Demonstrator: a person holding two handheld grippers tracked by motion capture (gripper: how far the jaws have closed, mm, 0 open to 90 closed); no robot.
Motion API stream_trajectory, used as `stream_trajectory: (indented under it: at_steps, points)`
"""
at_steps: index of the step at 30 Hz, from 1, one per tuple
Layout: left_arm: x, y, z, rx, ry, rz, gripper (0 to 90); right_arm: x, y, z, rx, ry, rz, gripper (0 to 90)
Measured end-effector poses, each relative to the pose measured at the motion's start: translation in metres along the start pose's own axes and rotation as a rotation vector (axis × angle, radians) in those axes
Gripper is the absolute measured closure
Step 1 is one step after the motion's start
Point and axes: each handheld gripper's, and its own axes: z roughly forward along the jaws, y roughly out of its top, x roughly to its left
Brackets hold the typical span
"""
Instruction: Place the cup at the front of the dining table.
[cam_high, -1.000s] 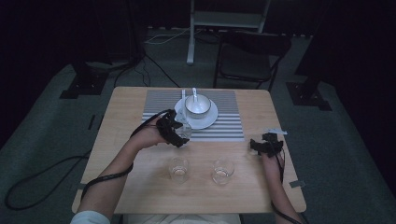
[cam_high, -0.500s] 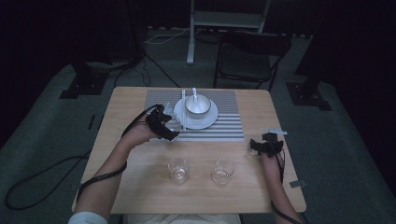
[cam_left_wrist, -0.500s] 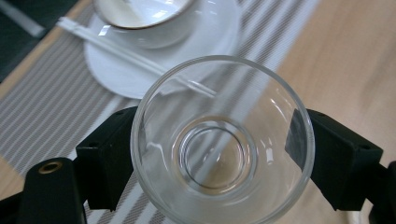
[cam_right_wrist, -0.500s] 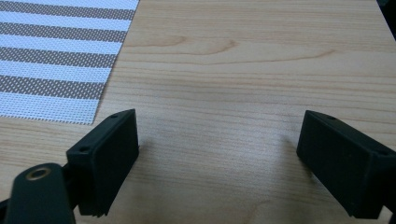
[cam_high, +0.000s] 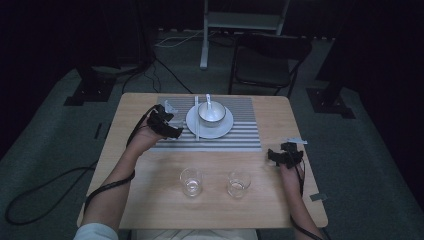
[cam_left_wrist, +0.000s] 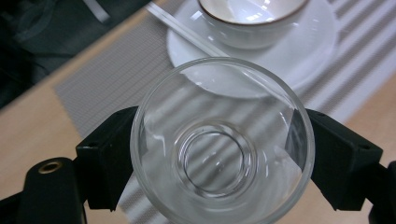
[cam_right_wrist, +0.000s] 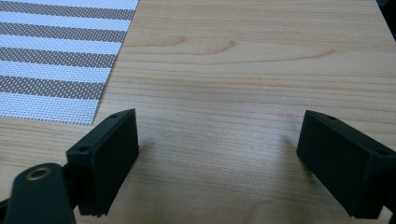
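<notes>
A clear drinking glass (cam_left_wrist: 222, 144) is being gripped across its wall by the left tool (cam_left_wrist: 219, 154), just beside the white plate (cam_left_wrist: 322, 42). It is judged light, slippery, fragile. The right tool (cam_right_wrist: 219, 163) is being held open, empty.

Left claw (cam_left_wrist: 219, 154): black blocky jaws, brass-ringed screw hole. Right claw (cam_right_wrist: 219, 163): same black jaws, brass ring. Black cables trailing. White sleeve (cam_high: 95, 232).

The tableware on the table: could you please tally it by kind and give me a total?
Glasses: 3, one gripped in the left gripper and two standing on the bare wood
Bowl: 1
Plate: 1
Spoon: 1
Striped mat: 1
Total: 7
</notes>
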Motion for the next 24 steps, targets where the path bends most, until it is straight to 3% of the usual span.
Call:
stream_trajectory:
  at_steps: [2, 8, 10, 12, 15, 17, 20, 22, 24]
  points:
    - [0.003, -0.002, 0.003, -0.021, -0.004, -0.032, 18.4, 0.000, 0.000, 0.000, 0.000, 0.000, 0.002, 12.0]
    - [0.014, 0.000, 0.022, -0.002, 0.016, -0.081, 18.5, 0.000, 0.000, 0.000, 0.000, -0.001, 0.002, 12.1]
    - [0.017, 0.001, 0.028, 0.002, 0.045, -0.109, 18.4, 0.000, 0.000, 0.000, 0.000, -0.001, 0.002, 12.1]
    - [0.017, 0.002, 0.030, -0.003, 0.060, -0.105, 18.5, 0.000, 0.000, 0.000, 0.000, -0.001, 0.002, 12.1]
    - [0.024, 0.004, 0.038, -0.020, 0.055, -0.164, 18.5, 0.000, 0.000, 0.000, 0.000, -0.002, 0.002, 12.1]
    - [0.026, 0.005, 0.042, -0.029, 0.057, -0.177, 18.4, 0.000, 0.000, 0.000, 0.000, -0.002, 0.002, 12.1]
    - [0.028, 0.005, 0.049, -0.042, 0.095, -0.212, 18.4, 0.000, 0.000, 0.000, 0.000, -0.002, 0.002, 12.1]
    - [0.032, 0.006, 0.055, -0.034, 0.120, -0.258, 18.4, 0.000, 0.000, 0.000, 0.000, -0.002, 0.002, 12.0]
    - [0.033, 0.005, 0.058, -0.041, 0.119, -0.265, 18.4, 0.000, 0.000, 0.000, 0.000, -0.002, 0.003, 12.1]
